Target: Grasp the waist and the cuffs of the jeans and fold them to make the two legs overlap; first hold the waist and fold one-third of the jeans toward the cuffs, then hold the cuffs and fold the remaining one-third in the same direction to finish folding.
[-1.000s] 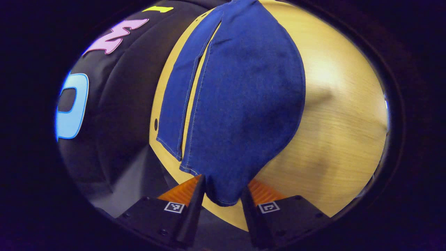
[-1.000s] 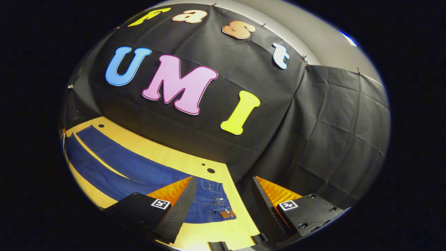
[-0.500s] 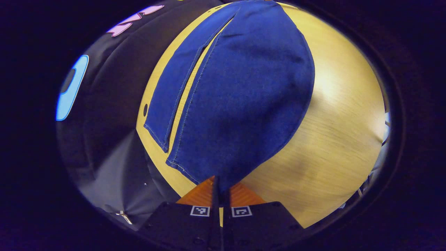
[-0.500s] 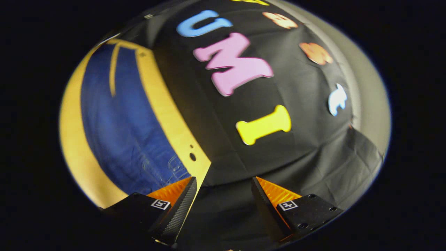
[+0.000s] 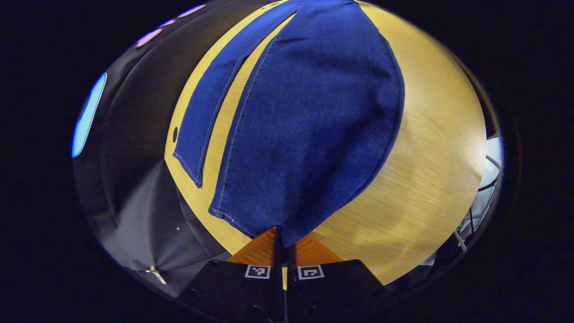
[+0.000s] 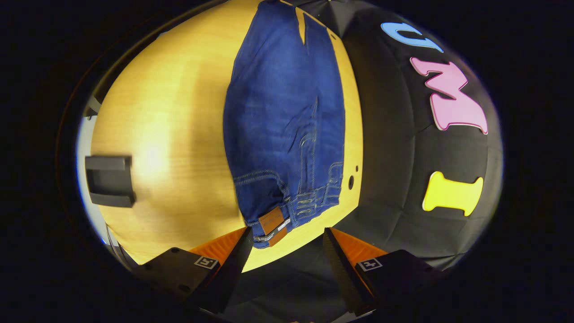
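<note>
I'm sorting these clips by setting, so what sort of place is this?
Most likely a staged recording booth, not a home. Black cloth hangs as the wall right behind a bare wooden table, and a single pair of jeans lies flat on it. Loose cables hang past the table edge.

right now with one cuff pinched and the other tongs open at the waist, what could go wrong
1. The left tongs pinch only a corner of the near cuff; a pull might let the jeans slip out.
2. The right tongs are open beside the waist, near the table edge; closing there could catch only the leather patch.
3. Lifting one end alone may skew the legs.
</note>
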